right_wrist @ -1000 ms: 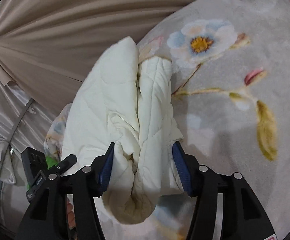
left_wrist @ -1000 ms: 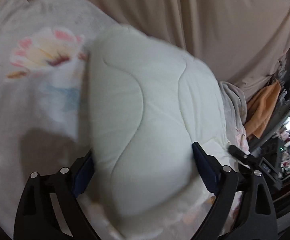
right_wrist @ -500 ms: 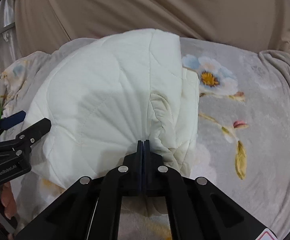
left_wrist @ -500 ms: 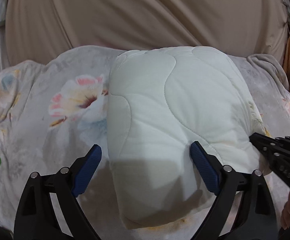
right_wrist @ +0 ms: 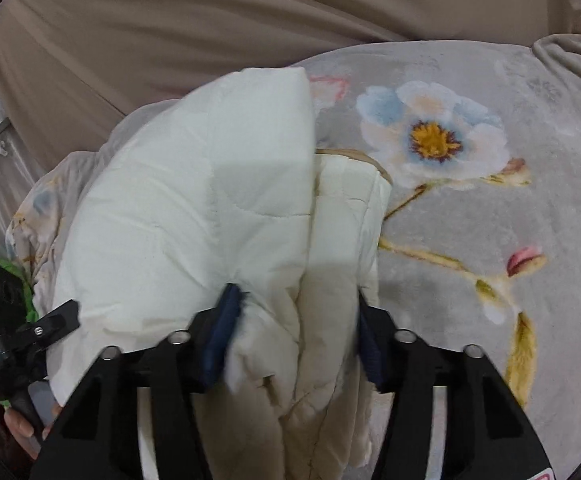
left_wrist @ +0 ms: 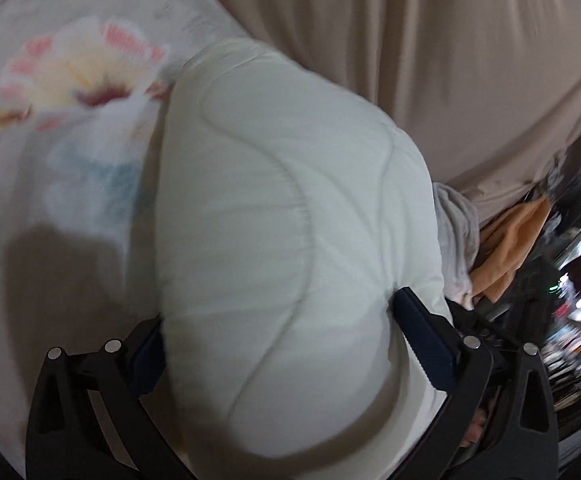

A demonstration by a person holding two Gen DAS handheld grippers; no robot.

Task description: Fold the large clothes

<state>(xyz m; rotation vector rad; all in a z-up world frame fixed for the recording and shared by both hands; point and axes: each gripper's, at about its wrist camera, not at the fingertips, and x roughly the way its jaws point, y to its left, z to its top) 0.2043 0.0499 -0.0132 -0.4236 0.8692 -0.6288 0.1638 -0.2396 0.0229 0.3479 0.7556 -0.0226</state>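
1. between the left gripper [left_wrist: 278,344] fingers: jaws spread wide, blue pads against both flanks of the folded white quilted garment [left_wrist: 290,240]; straddling it, no pinch visible.
2. right gripper [right_wrist: 294,332]: jaws also wide apart, bunched end of the same garment [right_wrist: 218,208] sits between the pads; whether it is clamped i cannot tell.
3. garment lies on the grey floral blanket [right_wrist: 490,240], layered fold edges facing the right gripper.
4. open blanket to the right of the garment in the right wrist view, and to its left in the left wrist view.
5. far edge: beige curtain [right_wrist: 170,40] close behind. orange cloth [left_wrist: 510,240] and clutter off the blanket's right edge.
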